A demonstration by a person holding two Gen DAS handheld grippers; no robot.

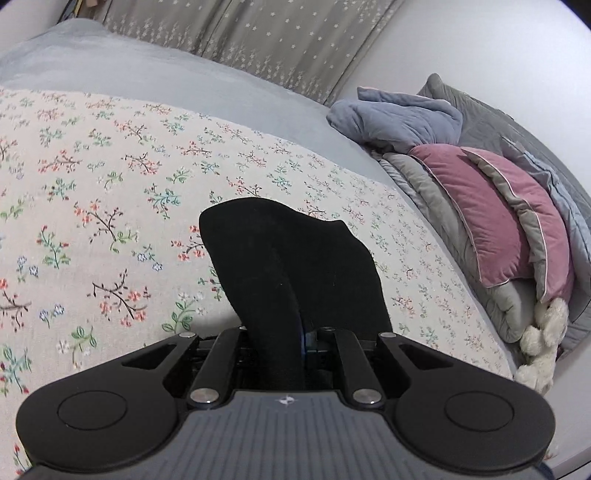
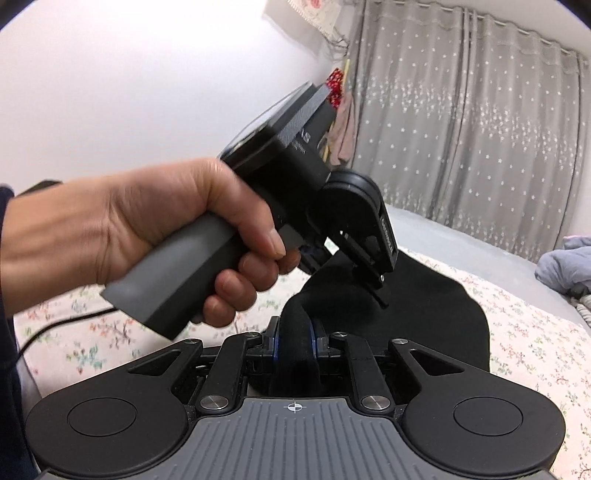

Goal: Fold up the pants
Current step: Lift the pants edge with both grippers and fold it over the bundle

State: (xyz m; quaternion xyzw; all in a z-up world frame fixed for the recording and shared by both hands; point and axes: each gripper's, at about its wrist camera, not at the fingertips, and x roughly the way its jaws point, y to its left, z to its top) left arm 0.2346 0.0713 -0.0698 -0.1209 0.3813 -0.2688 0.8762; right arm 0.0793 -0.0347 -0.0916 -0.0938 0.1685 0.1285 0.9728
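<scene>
I'm lifting black pants [image 2: 424, 295] over the bed [image 1: 110, 184] | both jaws clamping cloth | risk: thick fold slipping from the left gripper [image 1: 295, 332], right gripper [image 2: 295, 343].

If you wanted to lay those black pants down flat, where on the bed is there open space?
The floral sheet lies bare to the left of the black pants, and so does the grey blanket between it and the curtain. The right side is crowded: pink pillows, a blue quilt and a plush toy are piled there.
</scene>
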